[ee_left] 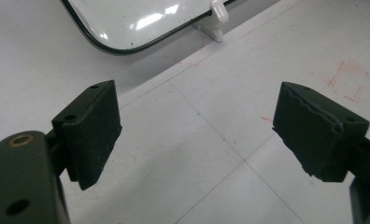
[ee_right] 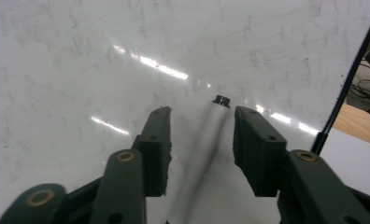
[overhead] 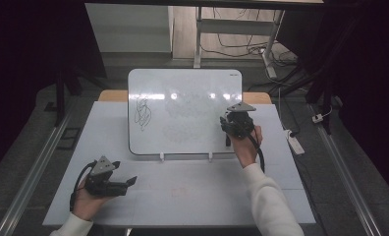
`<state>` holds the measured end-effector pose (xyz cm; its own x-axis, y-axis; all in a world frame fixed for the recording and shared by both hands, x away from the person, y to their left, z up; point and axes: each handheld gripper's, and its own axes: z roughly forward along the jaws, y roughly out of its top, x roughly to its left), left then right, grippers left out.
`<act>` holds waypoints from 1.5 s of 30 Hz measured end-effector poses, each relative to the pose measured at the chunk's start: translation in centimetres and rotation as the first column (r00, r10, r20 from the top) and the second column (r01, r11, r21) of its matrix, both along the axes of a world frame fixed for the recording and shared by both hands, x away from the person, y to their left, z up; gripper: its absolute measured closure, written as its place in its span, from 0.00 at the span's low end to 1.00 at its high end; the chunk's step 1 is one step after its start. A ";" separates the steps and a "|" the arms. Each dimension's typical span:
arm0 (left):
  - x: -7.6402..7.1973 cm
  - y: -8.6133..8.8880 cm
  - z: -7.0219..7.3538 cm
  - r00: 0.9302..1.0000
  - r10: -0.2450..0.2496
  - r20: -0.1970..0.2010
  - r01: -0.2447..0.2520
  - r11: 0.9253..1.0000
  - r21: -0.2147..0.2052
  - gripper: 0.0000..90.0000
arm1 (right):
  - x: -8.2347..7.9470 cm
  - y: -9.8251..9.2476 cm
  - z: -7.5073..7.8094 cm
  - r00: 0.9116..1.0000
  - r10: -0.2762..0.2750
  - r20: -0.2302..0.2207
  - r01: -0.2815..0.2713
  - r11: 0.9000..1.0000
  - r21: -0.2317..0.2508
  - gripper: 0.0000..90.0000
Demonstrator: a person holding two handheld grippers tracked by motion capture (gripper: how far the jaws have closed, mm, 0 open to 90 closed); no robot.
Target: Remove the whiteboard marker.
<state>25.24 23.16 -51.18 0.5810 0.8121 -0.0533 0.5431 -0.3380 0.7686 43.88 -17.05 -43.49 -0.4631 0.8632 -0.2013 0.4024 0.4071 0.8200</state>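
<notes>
A whiteboard (overhead: 185, 113) lies on the white table (overhead: 182, 191), with a black scribble (overhead: 142, 112) near its left edge and faint wiped traces elsewhere. Over the board's right side, my right gripper (overhead: 230, 126) points at the surface. In the right gripper view a white marker with a black cap (ee_right: 206, 135) lies on the board (ee_right: 80, 60) between the jaws of my right gripper (ee_right: 202, 112). There is a gap on each side, so the pads do not press on it. My left gripper (overhead: 125, 172) rests at the table's front left, open and holding nothing (ee_left: 197, 93).
Two white clips (overhead: 161, 156) hold the board's near edge; one of these clips (ee_left: 218, 18) also appears in the left gripper view. A faint red square (ee_left: 349, 79) is drawn on the table. A power strip (overhead: 295, 142) and cables lie on the floor at the right.
</notes>
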 end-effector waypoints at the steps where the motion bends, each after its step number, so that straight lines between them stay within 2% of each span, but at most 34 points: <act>1: 0.0 0.0 0.0 1.000 0.000 0.000 0.000 1.000 0.001 0.18 | 0.1 0.1 -0.1 1.000 -0.005 0.005 0.005 1.000 -0.002 0.69; 7: 0.1 0.0 -0.1 1.000 0.002 0.001 -0.002 1.000 0.004 0.18 | 0.2 0.5 -0.4 0.999 -0.036 0.034 0.036 0.999 -0.011 0.82; 10: 0.0 0.0 -0.1 1.000 0.004 0.005 -0.004 1.000 0.012 0.18 | 0.2 0.5 -0.5 0.999 -0.031 0.034 0.030 0.999 0.019 0.84; 13: 0.0 0.1 -0.1 1.000 0.006 0.008 -0.006 1.000 0.016 0.18 | 0.3 0.5 -0.6 1.000 -0.024 0.018 0.023 0.997 0.073 0.89; 22: 0.0 0.1 -0.2 1.000 0.014 0.018 -0.015 0.999 0.031 0.19 | 0.2 0.3 -0.5 1.000 -0.010 0.016 0.009 0.995 0.100 0.89; 26: 0.0 0.2 -0.2 1.000 0.018 0.022 -0.018 0.999 0.030 0.19 | -0.4 0.1 -0.2 0.999 0.008 0.038 -0.011 0.995 0.103 0.89; 29: -0.1 0.2 -0.1 0.999 0.021 0.039 -0.022 0.999 0.028 0.19 | -1.2 -0.1 0.1 0.997 0.030 0.064 -0.037 0.993 0.110 0.89; 34: -0.2 0.2 0.1 0.998 0.018 0.068 -0.018 1.000 -0.005 0.21 | -2.6 -1.1 0.4 0.992 0.065 0.107 -0.082 0.984 0.160 0.89; 39: 0.1 -0.2 0.5 0.997 0.003 0.074 0.000 0.999 -0.037 0.22 | -3.8 -1.6 0.7 0.985 0.107 0.138 -0.132 0.972 0.192 0.89; 40: 0.3 -0.5 0.7 0.997 -0.005 0.071 0.010 0.998 -0.059 0.22 | -4.0 -1.6 0.8 0.983 0.117 0.143 -0.144 0.970 0.198 0.89; 41: 0.3 -0.5 0.7 0.997 -0.005 0.071 0.010 0.998 -0.059 0.22 | -4.0 -1.6 0.8 0.983 0.117 0.143 -0.144 0.970 0.198 0.89; 42: 0.6 -0.8 1.0 0.998 -0.012 0.068 0.018 0.996 -0.086 0.23 | -4.5 -1.6 0.9 0.979 0.138 0.151 -0.168 0.963 0.209 0.89; 43: 0.7 -1.1 1.1 0.997 -0.008 0.076 0.013 0.997 -0.071 0.23 | -4.7 -1.6 0.9 0.977 0.145 0.155 -0.177 0.961 0.213 0.89; 45: 0.9 -2.1 1.4 0.993 -0.011 0.114 0.010 1.000 0.013 0.24 | -5.1 -1.6 0.9 0.973 0.167 0.156 -0.200 0.953 0.227 0.89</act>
<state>26.09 21.04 -49.76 0.5912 0.8062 0.0237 0.4488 -0.3533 0.8208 38.78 -18.61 -42.63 -0.6010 0.7962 -0.0700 0.2191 0.2484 0.9435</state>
